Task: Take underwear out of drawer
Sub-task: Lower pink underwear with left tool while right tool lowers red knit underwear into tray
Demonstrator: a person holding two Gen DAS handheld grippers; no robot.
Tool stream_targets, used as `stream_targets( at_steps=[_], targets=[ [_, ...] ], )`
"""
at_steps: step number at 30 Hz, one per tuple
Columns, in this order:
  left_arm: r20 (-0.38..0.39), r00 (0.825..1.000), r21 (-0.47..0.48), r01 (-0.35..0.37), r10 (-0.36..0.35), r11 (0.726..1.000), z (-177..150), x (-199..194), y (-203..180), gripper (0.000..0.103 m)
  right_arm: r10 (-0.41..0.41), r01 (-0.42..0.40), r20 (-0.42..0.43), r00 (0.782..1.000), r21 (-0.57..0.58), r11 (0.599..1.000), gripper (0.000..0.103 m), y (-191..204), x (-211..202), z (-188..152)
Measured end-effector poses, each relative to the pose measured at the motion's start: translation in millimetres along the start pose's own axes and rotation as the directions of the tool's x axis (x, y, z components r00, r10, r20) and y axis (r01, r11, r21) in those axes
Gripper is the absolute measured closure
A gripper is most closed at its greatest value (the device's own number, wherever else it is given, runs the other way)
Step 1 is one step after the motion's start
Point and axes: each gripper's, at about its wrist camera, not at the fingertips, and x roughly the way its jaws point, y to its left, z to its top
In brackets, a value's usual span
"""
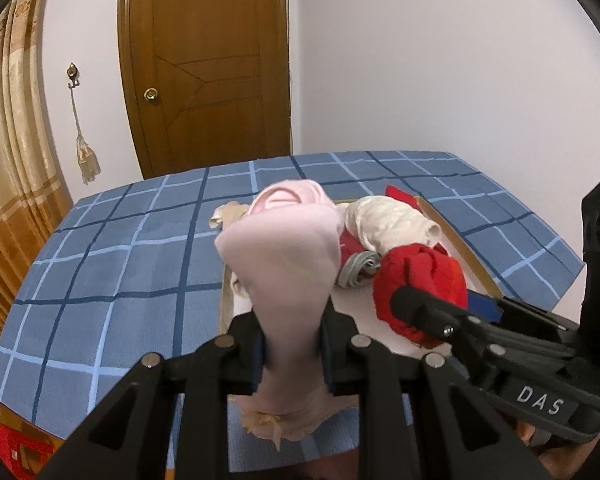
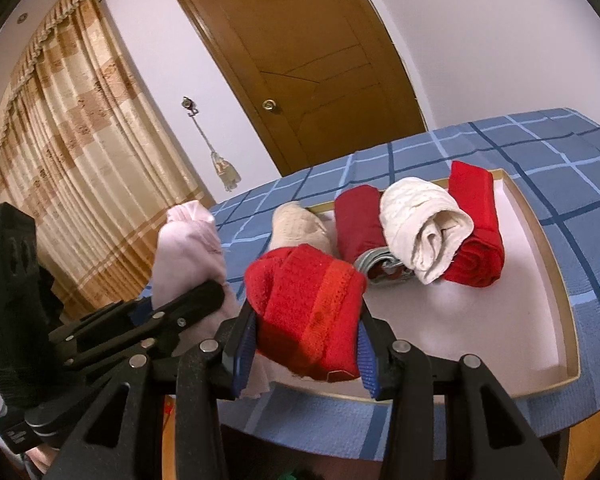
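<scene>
Pink underwear (image 1: pixel 284 264) is clamped in the left claw (image 1: pixel 292 354), standing up between its pads; the right claw (image 2: pixel 306 344) grips a red roll (image 2: pixel 304 308). Both are lifted over the near edge of the drawer (image 2: pixel 556 280), which lies on a blue checked bed (image 1: pixel 112 264). White roll (image 2: pixel 424 228) and other red pieces remain inside. Risk, as I judge it: the pink piece's loose tail could snag the drawer rim, or the bulky red roll could slip from its partial grip.
</scene>
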Motion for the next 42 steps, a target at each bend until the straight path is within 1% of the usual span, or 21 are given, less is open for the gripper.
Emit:
stream_targets(
  at_steps=[10, 16, 19, 24, 29, 36, 42],
  targets=[
    [-0.044, 0.999, 0.017, -0.020, 0.020, 1.000, 8, 32, 3, 0.083, -0.046, 0.047, -0.017, 0.999, 0.012, 0.999, 0.057, -10, 26, 6],
    [-0.074, 0.997, 0.013, -0.027, 0.028, 1.000, 9, 47, 7, 0.083, -0.049, 0.050, -0.037, 0.998, 0.011, 0.999, 0.057, -10, 38, 8],
    [-0.090, 0.995, 0.029, -0.035, 0.037, 0.999, 9, 56, 5, 0.083, -0.054, 0.054, -0.049, 0.997, 0.007, 0.999, 0.057, -9, 46, 7],
    [-0.123, 0.992, 0.021, -0.037, 0.039, 0.999, 8, 71, 10, 0.083, -0.060, 0.062, -0.082, 0.995, 0.023, 0.998, 0.057, -17, 63, 4],
    [-0.148, 0.988, 0.024, -0.037, 0.040, 0.999, 6, 84, 12, 0.083, -0.068, 0.067, -0.101, 0.993, -0.004, 0.998, 0.057, -20, 75, 1],
    [-0.167, 0.985, 0.037, -0.040, 0.045, 0.999, 3, 95, 13, 0.083, -0.079, 0.082, -0.136, 0.988, 0.016, 0.996, 0.057, -32, 91, -5],
    [-0.186, 0.980, 0.054, -0.055, 0.064, 0.997, -1, 108, 13, 0.083, -0.093, 0.092, -0.130, 0.987, -0.014, 0.996, 0.057, -28, 96, -8]
  ],
)
